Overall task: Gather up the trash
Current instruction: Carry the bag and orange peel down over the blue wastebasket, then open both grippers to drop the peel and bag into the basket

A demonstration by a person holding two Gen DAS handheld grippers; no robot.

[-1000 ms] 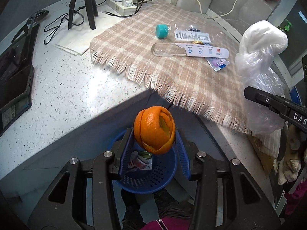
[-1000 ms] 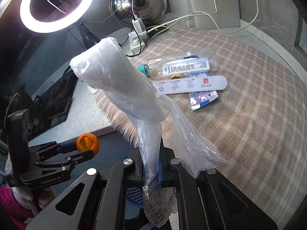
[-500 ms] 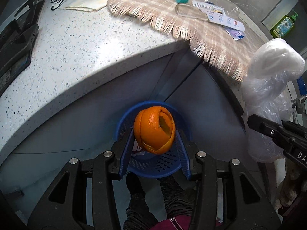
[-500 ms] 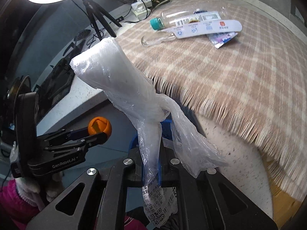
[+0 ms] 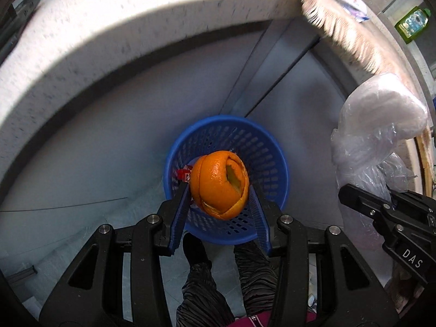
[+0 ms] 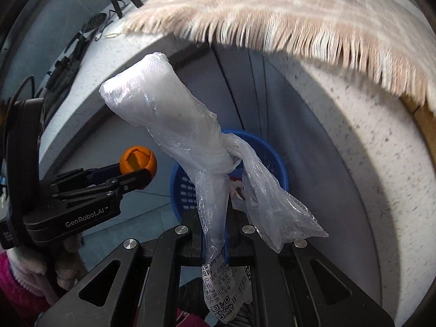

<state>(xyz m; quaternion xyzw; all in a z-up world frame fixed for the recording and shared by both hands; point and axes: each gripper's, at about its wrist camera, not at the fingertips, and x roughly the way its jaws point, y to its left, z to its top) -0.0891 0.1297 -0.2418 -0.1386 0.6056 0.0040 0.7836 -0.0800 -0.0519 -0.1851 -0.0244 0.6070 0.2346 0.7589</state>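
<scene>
My left gripper (image 5: pixel 219 190) is shut on an orange peel (image 5: pixel 219 184) and holds it above the blue perforated trash basket (image 5: pixel 261 147) on the floor. The peel also shows in the right wrist view (image 6: pixel 138 160). My right gripper (image 6: pixel 215 231) is shut on a knotted clear plastic bag (image 6: pixel 169 117) with a printed label, held over the same basket (image 6: pixel 179 188). The bag shows in the left wrist view (image 5: pixel 378 125) at right. Some wrappers lie inside the basket.
The speckled counter edge (image 5: pixel 109 35) curves above the basket, with grey cabinet doors (image 5: pixel 109 141) below. A fringed plaid cloth (image 6: pixel 272 16) hangs over the counter, with a bottle and packets on it. The person's legs (image 5: pixel 218 286) stand by the basket.
Both grippers have dropped below the counter edge toward the basket, each holding its item. The basket is now larger and more centred in both views.
</scene>
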